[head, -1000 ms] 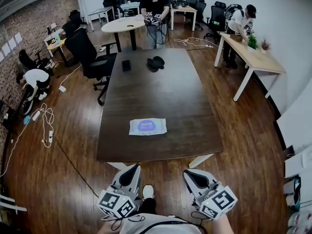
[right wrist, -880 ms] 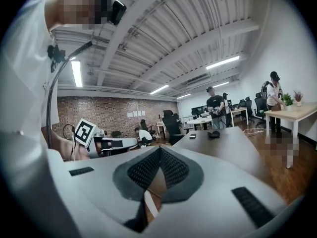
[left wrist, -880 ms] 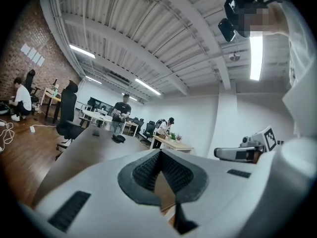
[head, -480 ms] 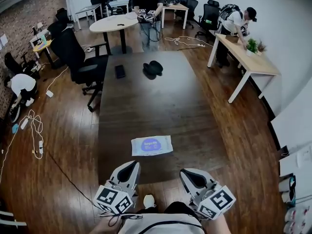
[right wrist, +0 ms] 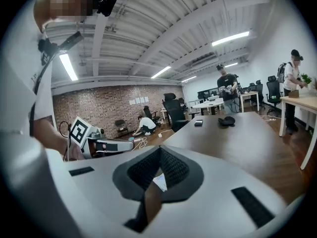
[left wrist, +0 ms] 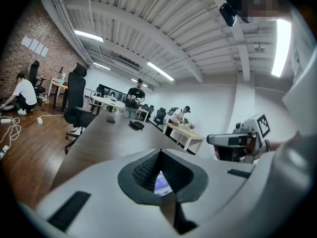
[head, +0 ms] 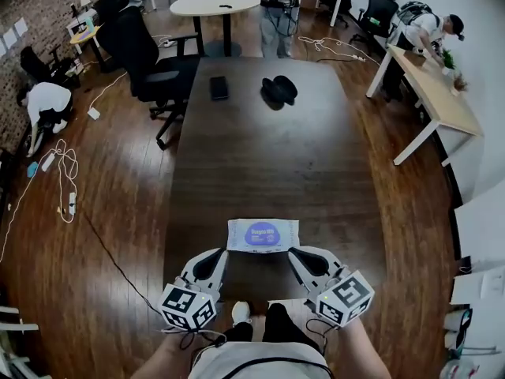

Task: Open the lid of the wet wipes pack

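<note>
The wet wipes pack (head: 263,235) lies flat on the dark wooden counter (head: 268,156), in the lower middle of the head view, close to the counter's bottom edge. It is white, with a purple oval in its middle that lies flat against the pack.

My left tongs (head: 216,257) sit at the lower left of the pack, the tip just beside its lower left corner. My right tongs (head: 298,256) sit at the lower right, the tip just beside the lower right corner. The pack lies between the two tips and a little above them in the picture. From above I cannot tell whether either tip touches it.

In the left gripper view the left tongs (left wrist: 159,153) are closed tip to tip with nothing held. A slice of the pack (left wrist: 162,182), white and purple, shows through the small gap below the point where the tips meet. In the right gripper view the right tongs (right wrist: 159,150) are likewise fully closed and empty, and a white corner of the pack (right wrist: 161,181) shows in the same kind of gap.

Toward the top of the head view, well apart from the pack, a flat dark item (head: 218,88) and a black rounded object (head: 278,90) rest on the counter.
</note>
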Demonstrator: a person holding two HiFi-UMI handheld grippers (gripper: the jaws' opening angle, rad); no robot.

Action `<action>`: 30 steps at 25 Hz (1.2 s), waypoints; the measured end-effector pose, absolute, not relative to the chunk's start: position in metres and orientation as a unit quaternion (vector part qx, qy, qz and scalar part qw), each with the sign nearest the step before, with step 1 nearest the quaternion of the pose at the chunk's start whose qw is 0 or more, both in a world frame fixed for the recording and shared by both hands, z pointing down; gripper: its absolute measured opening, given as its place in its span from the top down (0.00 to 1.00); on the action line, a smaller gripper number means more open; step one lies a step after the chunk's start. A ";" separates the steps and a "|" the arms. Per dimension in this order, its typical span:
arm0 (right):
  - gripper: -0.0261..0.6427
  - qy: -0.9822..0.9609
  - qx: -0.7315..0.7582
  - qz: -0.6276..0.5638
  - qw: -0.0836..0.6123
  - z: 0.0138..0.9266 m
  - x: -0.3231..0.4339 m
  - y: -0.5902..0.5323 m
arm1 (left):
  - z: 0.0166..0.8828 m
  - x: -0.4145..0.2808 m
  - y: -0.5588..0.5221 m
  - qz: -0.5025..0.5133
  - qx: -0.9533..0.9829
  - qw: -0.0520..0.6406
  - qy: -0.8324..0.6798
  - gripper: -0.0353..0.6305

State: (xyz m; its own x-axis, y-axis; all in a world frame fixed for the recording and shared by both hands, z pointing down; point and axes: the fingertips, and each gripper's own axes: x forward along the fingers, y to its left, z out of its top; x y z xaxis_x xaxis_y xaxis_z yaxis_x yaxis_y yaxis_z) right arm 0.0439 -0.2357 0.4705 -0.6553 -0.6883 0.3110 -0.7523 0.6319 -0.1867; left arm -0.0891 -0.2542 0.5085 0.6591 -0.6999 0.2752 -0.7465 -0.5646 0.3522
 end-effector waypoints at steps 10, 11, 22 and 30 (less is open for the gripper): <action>0.95 -0.918 0.285 0.154 0.228 0.583 0.027 -0.317 | 0.595 -0.068 -0.300 0.106 0.853 0.267 -0.435 0.94; 0.95 -0.919 0.272 0.145 0.247 0.593 0.024 -0.319 | 0.603 -0.066 -0.301 0.110 0.851 0.274 -0.434 0.94; 0.52 -0.883 0.145 0.042 0.445 0.676 0.020 -0.312 | 0.677 -0.045 -0.302 0.185 0.822 0.328 -0.428 0.94; 0.49 -0.867 0.130 0.006 0.480 0.690 0.015 -0.314 | 0.689 -0.036 -0.302 0.199 0.818 0.338 -0.421 0.94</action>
